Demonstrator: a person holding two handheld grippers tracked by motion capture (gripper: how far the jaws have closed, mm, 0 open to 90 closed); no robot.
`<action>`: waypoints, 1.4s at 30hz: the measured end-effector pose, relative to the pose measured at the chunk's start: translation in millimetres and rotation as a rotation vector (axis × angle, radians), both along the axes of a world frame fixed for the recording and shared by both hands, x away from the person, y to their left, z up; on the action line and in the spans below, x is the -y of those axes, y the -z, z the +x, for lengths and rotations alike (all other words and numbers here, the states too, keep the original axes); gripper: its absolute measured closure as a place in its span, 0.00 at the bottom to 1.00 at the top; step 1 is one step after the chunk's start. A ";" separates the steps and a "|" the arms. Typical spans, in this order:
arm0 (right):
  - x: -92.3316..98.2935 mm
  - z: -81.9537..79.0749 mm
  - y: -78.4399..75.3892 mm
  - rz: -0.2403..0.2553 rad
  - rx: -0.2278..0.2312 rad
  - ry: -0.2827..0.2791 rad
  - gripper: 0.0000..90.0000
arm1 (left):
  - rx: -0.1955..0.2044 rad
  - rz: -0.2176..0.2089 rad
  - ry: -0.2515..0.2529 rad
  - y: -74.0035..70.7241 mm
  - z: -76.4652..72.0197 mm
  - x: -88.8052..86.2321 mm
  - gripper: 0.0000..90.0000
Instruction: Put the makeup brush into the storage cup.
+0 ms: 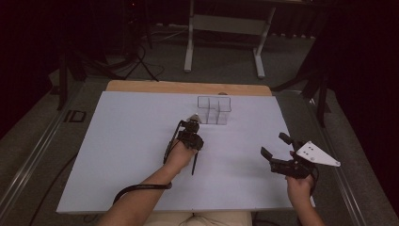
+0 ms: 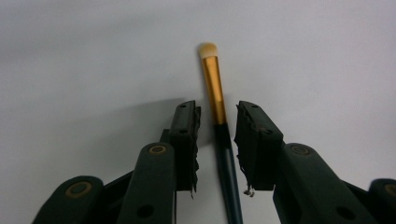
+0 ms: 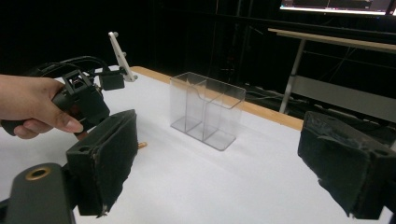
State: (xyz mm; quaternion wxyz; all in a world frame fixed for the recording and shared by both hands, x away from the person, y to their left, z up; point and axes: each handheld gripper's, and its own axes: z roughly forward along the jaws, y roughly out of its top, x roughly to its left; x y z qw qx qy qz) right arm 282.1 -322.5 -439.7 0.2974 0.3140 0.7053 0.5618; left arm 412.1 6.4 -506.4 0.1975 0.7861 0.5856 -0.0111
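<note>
Brush: the makeup brush [image 2: 219, 126] lies flat on the table [image 2: 93, 56], its dark handle between the left gripper [image 2: 217, 135] fingers [image 2: 184, 135], bristles beyond them.
Left fingers: released, a gap either side of the handle.
Right gripper [image 3: 224, 163]: fingers spread wide, grasping nothing.

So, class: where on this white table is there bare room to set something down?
The white table is bare left of the left gripper, and between both grippers along the near edge. It is crowded near the far edge, where the left gripper straddles the brush beside the clear organizer. The right gripper hovers open.
</note>
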 end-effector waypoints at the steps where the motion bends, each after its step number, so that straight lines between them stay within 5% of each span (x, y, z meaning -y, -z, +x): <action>1: -0.2 0.1 0.0 -0.003 0.001 0.000 0.14 | -0.003 0.001 0.005 0.1 1.0 0.2 0.78; 11: -1.5 0.2 0.1 -0.010 0.001 0.001 0.14 | 0.013 0.075 0.053 -0.1 2.3 3.2 0.90; 19: -1.4 0.5 0.6 -0.008 -0.003 0.001 0.14 | 0.004 0.053 0.079 -0.2 5.1 -1.2 0.94; 29: -1.1 1.2 1.3 -0.004 -0.007 0.003 0.14 | 0.113 -0.038 0.120 -23.6 -3.3 -15.5 0.94; 34: -1.7 1.5 1.7 -0.007 -0.010 0.002 0.14 | 0.169 -0.137 0.141 -38.7 -15.0 -25.7 0.94; 42: -3.2 1.8 2.2 -0.006 -0.014 -0.004 0.14 | 0.273 -0.208 0.160 -53.7 -38.2 -35.6 0.94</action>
